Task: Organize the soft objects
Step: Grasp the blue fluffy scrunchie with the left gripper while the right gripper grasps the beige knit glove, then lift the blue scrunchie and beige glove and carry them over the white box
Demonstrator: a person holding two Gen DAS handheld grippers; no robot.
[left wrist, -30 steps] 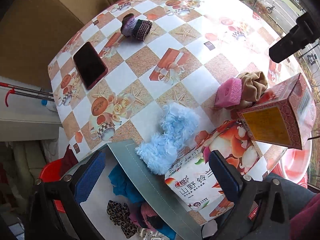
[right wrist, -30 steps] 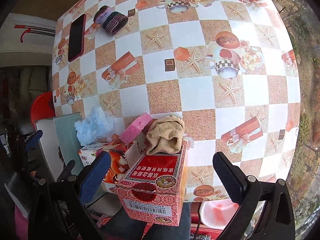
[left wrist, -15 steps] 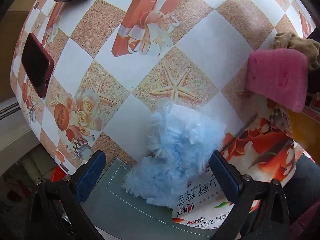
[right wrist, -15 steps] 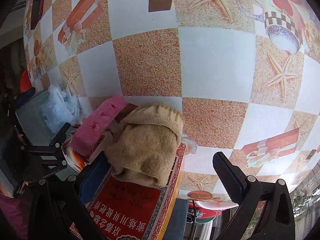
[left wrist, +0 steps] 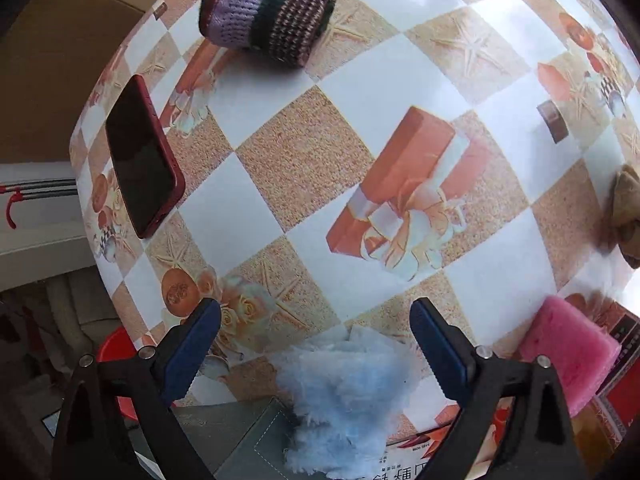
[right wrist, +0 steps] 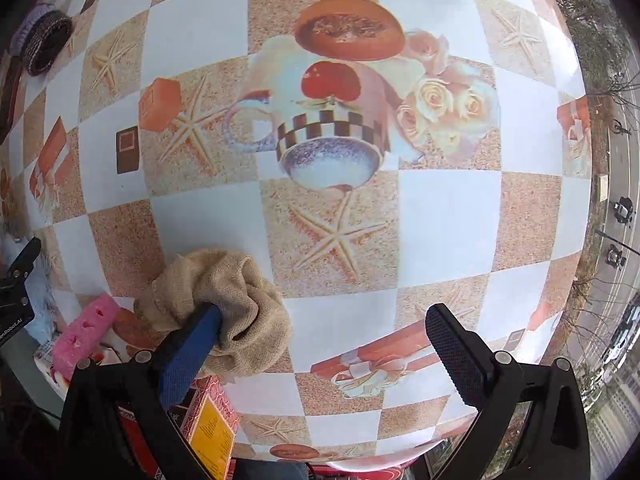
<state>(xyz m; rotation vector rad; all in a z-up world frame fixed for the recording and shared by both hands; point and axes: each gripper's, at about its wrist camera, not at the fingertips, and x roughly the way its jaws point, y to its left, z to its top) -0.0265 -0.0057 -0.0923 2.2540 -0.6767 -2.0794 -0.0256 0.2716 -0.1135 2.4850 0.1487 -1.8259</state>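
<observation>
A fluffy light-blue soft thing [left wrist: 344, 392] lies at the table's near edge, half over a grey pouch [left wrist: 236, 432]. My left gripper [left wrist: 316, 336] hangs right above it; its jaws are closing with the fluff between them, and the pads do not touch it. A tan cloth [right wrist: 224, 296] is bunched on the red box [right wrist: 208, 416]. My right gripper [right wrist: 320, 340] is open, and its left fingertip [right wrist: 200, 332] pokes into the cloth. A pink sponge [left wrist: 568, 356] [right wrist: 86, 328] rests between the two soft things. A knitted purple-and-dark sock roll [left wrist: 268, 20] lies at the far side.
A dark phone in a red case [left wrist: 140, 156] lies on the left of the checked tablecloth [left wrist: 304, 160]. A printed tissue pack [left wrist: 404, 464] sits under the blue fluff. A red basin [left wrist: 114, 354] stands below the table edge. Past the right edge a street shows.
Both grippers have come down close to the table. The left now straddles the blue fluff with jaws slightly narrower. The right's left finger has reached the tan cloth.
</observation>
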